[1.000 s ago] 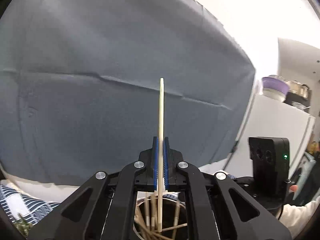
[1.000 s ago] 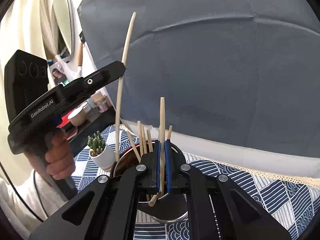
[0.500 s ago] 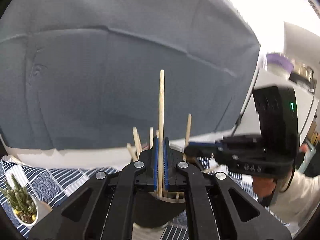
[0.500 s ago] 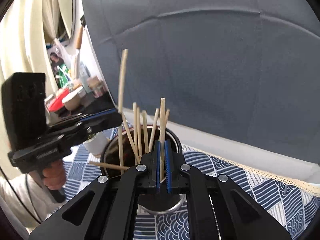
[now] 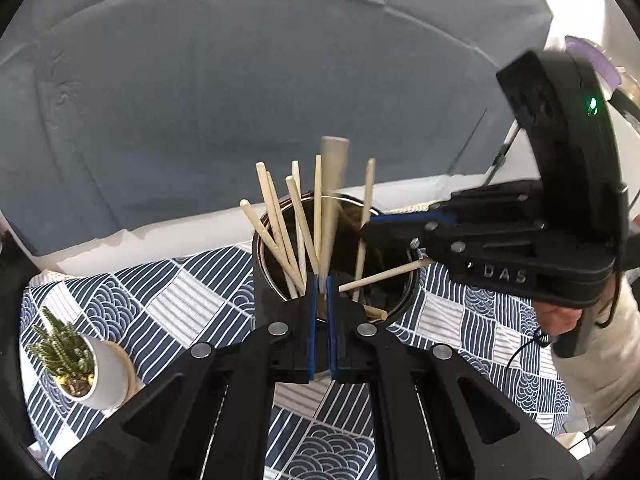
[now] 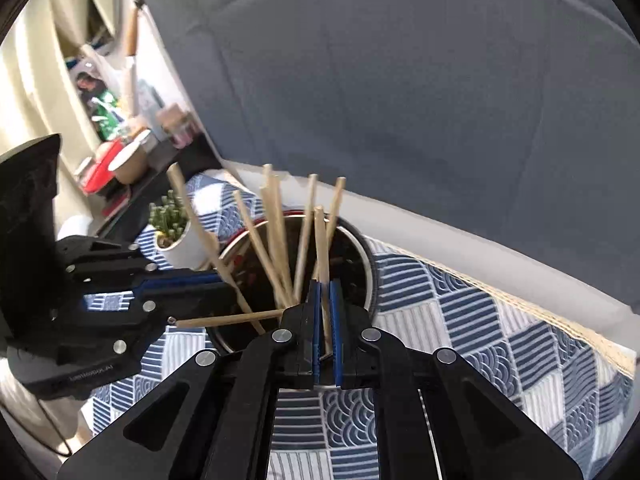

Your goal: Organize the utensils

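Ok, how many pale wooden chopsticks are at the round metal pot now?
9 pale wooden chopsticks: one clamped in the left gripper, one in the right gripper, one lying across the round metal pot's rim, six leaning inside. Overlaps may hide others.

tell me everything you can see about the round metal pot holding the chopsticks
The pot is round with a shiny metal rim and a dark inside. It stands upright on the blue and white patterned tablecloth, near a small potted plant. Several pale wooden chopsticks lean inside it at different angles, and one lies across its rim. The left gripper and right gripper, each shut on a chopstick, hang over it.
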The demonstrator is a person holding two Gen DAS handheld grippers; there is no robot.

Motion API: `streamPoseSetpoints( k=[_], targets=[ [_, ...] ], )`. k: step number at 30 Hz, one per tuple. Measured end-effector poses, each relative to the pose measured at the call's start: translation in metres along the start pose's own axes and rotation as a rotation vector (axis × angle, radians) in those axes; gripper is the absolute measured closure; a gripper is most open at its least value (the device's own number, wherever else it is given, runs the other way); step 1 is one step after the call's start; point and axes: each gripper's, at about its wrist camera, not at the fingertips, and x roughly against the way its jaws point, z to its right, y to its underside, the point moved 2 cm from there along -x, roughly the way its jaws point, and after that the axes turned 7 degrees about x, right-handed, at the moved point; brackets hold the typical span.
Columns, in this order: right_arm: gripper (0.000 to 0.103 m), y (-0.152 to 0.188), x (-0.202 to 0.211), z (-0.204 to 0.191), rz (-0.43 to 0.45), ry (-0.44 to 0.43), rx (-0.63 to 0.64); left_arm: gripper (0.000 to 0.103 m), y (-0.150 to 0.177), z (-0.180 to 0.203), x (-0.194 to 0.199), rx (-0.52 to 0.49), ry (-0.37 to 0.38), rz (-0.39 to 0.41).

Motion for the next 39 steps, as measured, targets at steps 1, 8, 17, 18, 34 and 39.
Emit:
streamPoseSetpoints(
  k=[1,8,17,18,34,39],
  targets=[
    [0.098,-0.001,-0.002,0.000,-0.033,-0.001,0.003,0.097,-0.001,0.003,0.000,-0.008,-0.013,-0.006],
    [0.093,0.004,0.005,0.001,-0.090,0.020,-0.001,0.034,0.002,0.010,0.015,-0.063,-0.081,-0.004],
    [0.034,0.013,0.048,-0.002,0.009,0.018,-0.035,0.011,0.024,-0.015,0.047,0.024,-0.151,0.018],
    [0.024,0.015,0.056,-0.002,0.026,0.027,-0.040,0.010,0.026,-0.016,0.052,0.032,-0.169,0.029],
    [0.011,0.067,0.145,-0.054,0.207,0.228,-0.051,0.006,0.101,-0.012,0.145,0.148,-0.309,0.132],
    [0.011,0.113,0.164,-0.080,0.248,0.241,-0.084,0.006,0.144,0.012,0.171,0.101,-0.333,0.164]
  ],
)
